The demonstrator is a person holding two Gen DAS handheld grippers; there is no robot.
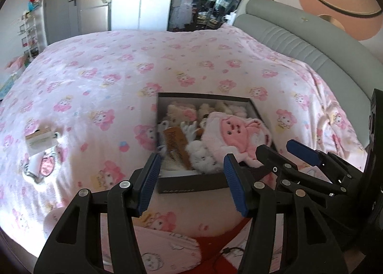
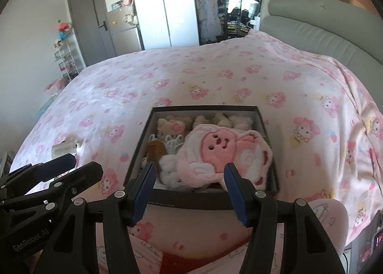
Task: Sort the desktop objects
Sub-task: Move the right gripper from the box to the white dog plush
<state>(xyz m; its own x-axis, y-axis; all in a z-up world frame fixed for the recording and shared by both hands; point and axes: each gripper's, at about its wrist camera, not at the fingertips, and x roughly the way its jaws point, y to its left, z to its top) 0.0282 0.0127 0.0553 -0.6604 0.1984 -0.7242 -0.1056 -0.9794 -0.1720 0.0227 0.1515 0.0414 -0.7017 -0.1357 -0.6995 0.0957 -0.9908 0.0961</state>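
A dark open box (image 1: 191, 184) (image 2: 205, 108) lies on the pink printed bed cover. It holds a pink plush face toy (image 1: 235, 134) (image 2: 222, 152), a wooden comb (image 1: 176, 146) (image 2: 155, 152), white fluffy pieces and beige plush toys. My left gripper (image 1: 192, 178) hovers open just before the box's near wall, nothing between its blue pads. My right gripper (image 2: 189, 185) hovers open the same way, and stands close to the left one's right side (image 1: 282, 152). The left gripper (image 2: 76, 166) shows at the left of the right wrist view.
A small pale boxy item (image 1: 40, 139) (image 2: 64, 147) and a pink-white trinket (image 1: 46, 166) lie on the cover left of the box. A grey padded headboard (image 1: 299, 44) bounds the bed on the right. A wardrobe and door stand beyond. Red cloth (image 1: 215, 247) lies below the grippers.
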